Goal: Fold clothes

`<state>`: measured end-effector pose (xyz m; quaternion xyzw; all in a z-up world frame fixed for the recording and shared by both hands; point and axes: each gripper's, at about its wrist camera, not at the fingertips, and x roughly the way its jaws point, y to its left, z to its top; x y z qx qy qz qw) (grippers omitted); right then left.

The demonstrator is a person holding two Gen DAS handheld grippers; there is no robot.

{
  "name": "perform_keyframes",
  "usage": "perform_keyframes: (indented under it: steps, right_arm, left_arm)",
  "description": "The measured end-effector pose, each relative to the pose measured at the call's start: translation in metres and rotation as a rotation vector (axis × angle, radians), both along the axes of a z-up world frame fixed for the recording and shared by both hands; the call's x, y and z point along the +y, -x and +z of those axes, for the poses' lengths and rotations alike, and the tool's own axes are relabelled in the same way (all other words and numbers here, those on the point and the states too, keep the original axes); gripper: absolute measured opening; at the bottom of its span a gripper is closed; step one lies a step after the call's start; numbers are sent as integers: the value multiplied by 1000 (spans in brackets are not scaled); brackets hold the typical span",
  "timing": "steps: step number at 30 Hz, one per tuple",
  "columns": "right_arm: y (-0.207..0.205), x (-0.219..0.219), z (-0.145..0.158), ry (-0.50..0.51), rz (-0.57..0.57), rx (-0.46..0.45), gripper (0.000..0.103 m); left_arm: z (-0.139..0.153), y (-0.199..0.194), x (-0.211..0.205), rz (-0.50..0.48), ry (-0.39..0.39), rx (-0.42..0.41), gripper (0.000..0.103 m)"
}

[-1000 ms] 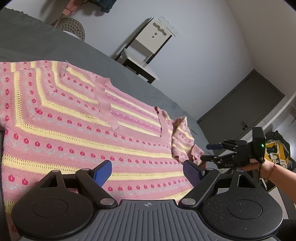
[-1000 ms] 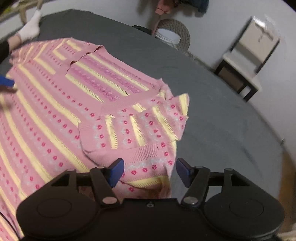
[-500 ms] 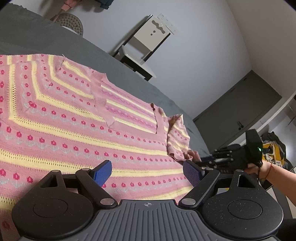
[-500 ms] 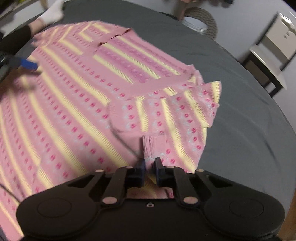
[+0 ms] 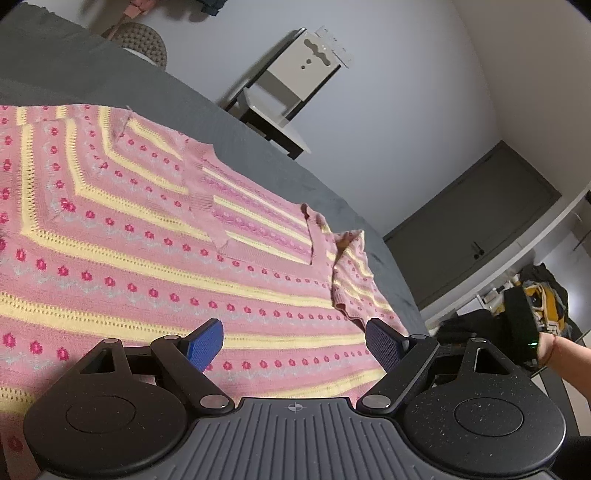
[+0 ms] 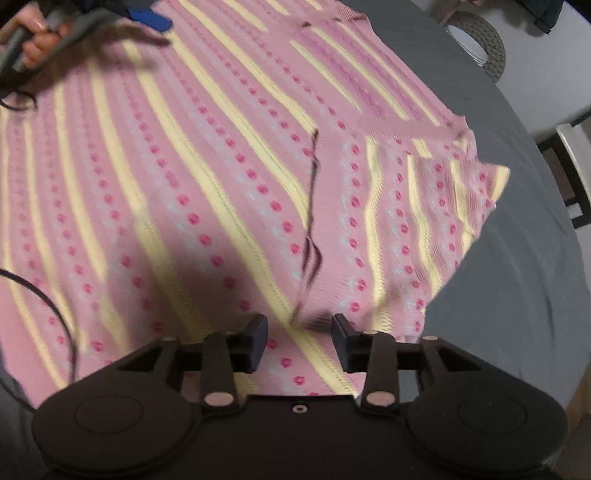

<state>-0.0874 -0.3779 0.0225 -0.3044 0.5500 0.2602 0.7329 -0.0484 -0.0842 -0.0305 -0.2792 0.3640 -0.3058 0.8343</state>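
Observation:
A pink knit sweater (image 5: 147,240) with yellow stripes and red dots lies spread flat on the grey table (image 5: 332,192). Its short sleeve (image 5: 354,280) is folded inward at the right shoulder. My left gripper (image 5: 295,343) hovers open over the sweater's lower body, nothing between its blue pads. In the right wrist view the sweater (image 6: 184,184) fills the frame, and the folded sleeve (image 6: 424,221) lies on its right side. My right gripper (image 6: 300,343) stands open just above the fabric near the sleeve's cuff edge. The left gripper's blue fingertip (image 6: 147,18) and a hand (image 6: 33,48) show at the top left.
The table's dark grey surface (image 6: 517,295) runs along the sweater's right side. A white and black chair (image 5: 288,92) and a woven stool (image 5: 144,40) stand beyond the table. A thin black cable (image 6: 55,306) hangs over the sweater's left part. A dark door (image 5: 480,221) is in the far wall.
My right gripper was shut on the sleeve's cuff half a second ago; it has opened and the sleeve lies released on the sweater. The left gripper stayed open and shifted slightly.

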Motion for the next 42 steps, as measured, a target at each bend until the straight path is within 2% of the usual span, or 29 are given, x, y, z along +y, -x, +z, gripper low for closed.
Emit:
perform_keyframes:
  steps: [2,3,5,6,8,10,12,14,20,21,22,23,27,28,29,30,32,33,34,37,39,41,42]
  right_arm:
    - [-5,-4,16,-86,-37,-4,38]
    - [-10,-9,24,-139,-82,-29,43]
    - [-24,-20,38,-227,-203,-113,59]
    - [-32,-26,42,-245,-270,-174,71]
    - [-51,-39,43,-251,-417,-288,71]
    - [-71,-48,40,-260,-542,-343,69]
    - [-92,-57,36,-309,-621,-372,67]
    - [-110,-60,29,-329,-653,-381,64]
    - [-157,-63,0,-310,-665,-326,53]
    - [-163,-65,-5,-314,-686,-308,42]
    - [-168,-69,-10,-327,-709,-284,21]
    - [-173,-72,-14,-340,-731,-265,11]
    - [-181,-81,-21,-267,-872,-417,11]
    - [-182,-85,-24,-278,-917,-424,12]
    - [-184,-89,-30,-319,-955,-388,12]
    - [-185,-92,-35,-349,-983,-361,17]
    - [-185,-91,-35,-339,-980,-386,41]
    - [-184,-89,-33,-328,-963,-397,58]
    - [-183,-89,-29,-318,-942,-410,64]
    - [-172,-92,-8,-317,-879,-447,64]
    - [-160,-97,8,-383,-839,-431,63]
    - [-152,-100,16,-432,-819,-402,51]
    - [-151,-102,18,-457,-822,-377,37]
  left_arm:
    - [-1,-1,1,6,2,4,84]
    - [-2,-2,1,9,3,8,84]
    - [-2,-3,0,6,7,13,84]
    - [-2,-3,-1,2,5,14,84]
    - [-2,-2,-3,-9,-3,10,84]
    - [-3,-1,-6,-18,-15,7,84]
    - [-5,-1,-9,-23,-24,11,84]
    - [-7,-2,-11,-27,-23,19,84]
    - [-10,-4,-10,-30,-17,34,84]
    - [-10,-5,-10,-32,-16,37,84]
    - [-11,-5,-11,-33,-16,38,84]
    - [-12,-6,-12,-35,-17,39,84]
    - [-15,-7,-10,-33,-16,49,84]
    - [-16,-7,-9,-33,-14,54,84]
    - [-17,-8,-9,-32,-13,58,84]
    - [-18,-8,-9,-31,-15,60,84]
    - [-20,-9,-8,-29,-20,67,84]
    - [-21,-9,-8,-28,-20,70,84]
    - [-21,-9,-7,-25,-18,73,84]
    - [-21,-9,-7,-23,-17,75,84]
    - [-20,-8,-8,-26,-19,71,84]
    - [-18,-7,-10,-31,-17,67,84]
    - [-17,-6,-11,-35,-16,64,84]
